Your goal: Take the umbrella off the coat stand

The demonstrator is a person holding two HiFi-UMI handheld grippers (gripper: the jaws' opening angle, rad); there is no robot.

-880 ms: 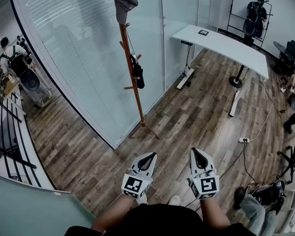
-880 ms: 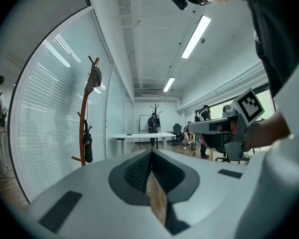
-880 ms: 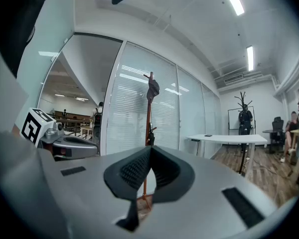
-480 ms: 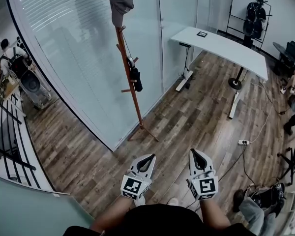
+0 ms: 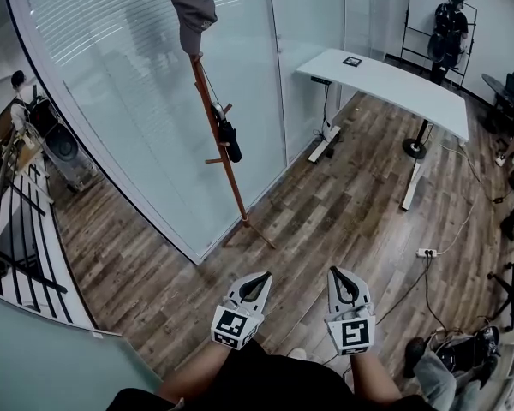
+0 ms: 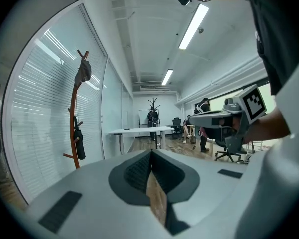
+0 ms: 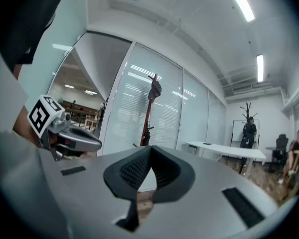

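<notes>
A wooden coat stand [image 5: 218, 144] rises on the wood floor beside the glass wall, well ahead of both grippers. A small black folded umbrella [image 5: 229, 140] hangs from a peg halfway up, and a grey cap [image 5: 193, 5] hangs near the top. My left gripper [image 5: 256, 282] and right gripper [image 5: 342, 278] are held side by side low in the head view, both shut and empty. In the left gripper view the umbrella [image 6: 79, 144] hangs on the coat stand [image 6: 72, 128] far left of the gripper's [image 6: 151, 154] tips. The right gripper [image 7: 150, 149] view shows the coat stand [image 7: 148, 116] straight ahead.
A curved glass wall [image 5: 128, 110] with blinds runs behind the stand. A white desk [image 5: 385, 80] stands at the right, with a power strip [image 5: 426, 253] and cables on the floor. A seated person [image 5: 441, 362] is at the lower right. Another coat rack [image 5: 450, 24] is far back.
The head view has shifted: the coat stand now sits further left and higher, with more of its top showing. Both grippers stay shut, side by side, in much the same place.
</notes>
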